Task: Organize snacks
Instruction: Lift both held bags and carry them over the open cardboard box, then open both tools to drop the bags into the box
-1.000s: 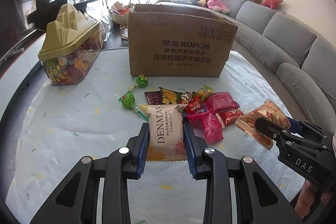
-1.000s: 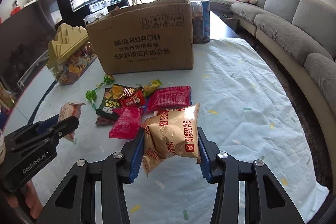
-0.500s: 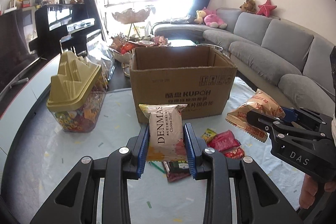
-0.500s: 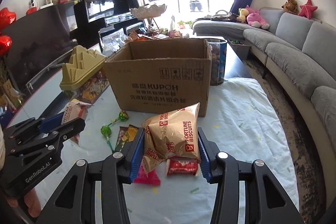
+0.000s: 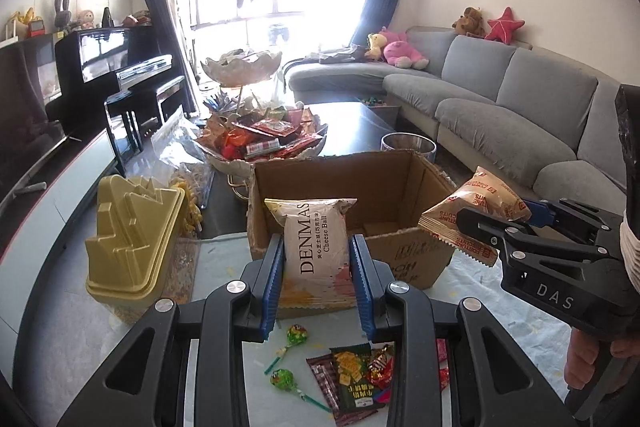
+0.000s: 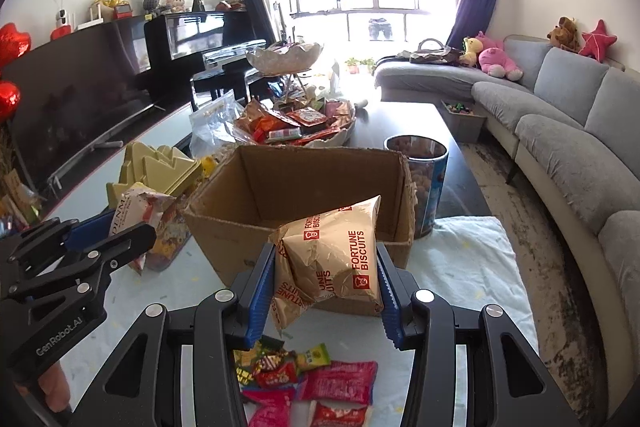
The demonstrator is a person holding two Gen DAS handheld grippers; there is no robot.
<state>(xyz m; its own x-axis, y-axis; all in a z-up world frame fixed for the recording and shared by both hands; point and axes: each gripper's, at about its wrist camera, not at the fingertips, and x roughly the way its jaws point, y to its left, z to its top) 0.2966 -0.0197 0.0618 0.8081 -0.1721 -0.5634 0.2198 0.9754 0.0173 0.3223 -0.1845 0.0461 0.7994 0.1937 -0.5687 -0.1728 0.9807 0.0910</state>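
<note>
My left gripper (image 5: 316,279) is shut on a white DENMAS cheese ball packet (image 5: 314,251) and holds it in the air just before the open cardboard box (image 5: 400,187). My right gripper (image 6: 320,283) is shut on a gold Fortune Biscuits packet (image 6: 332,259), also raised in front of the box (image 6: 248,239). Each gripper shows in the other's view, the right one (image 5: 480,227) with its packet (image 5: 476,199), the left one (image 6: 120,231) with its packet (image 6: 136,211). Loose snack packets (image 6: 316,383) and two green lollipops (image 5: 288,359) lie on the white tablecloth below.
A clear candy container with a gold lid (image 5: 132,243) stands left of the box. A tiered dish of snacks (image 5: 264,139) and a glass jar (image 6: 420,179) stand behind it. A grey sofa (image 5: 520,107) runs along the right, a piano (image 5: 120,67) at the left.
Both grippers rose with their packets and came up to the box's near wall. The box's inside now shows and the loose snacks have dropped low in view.
</note>
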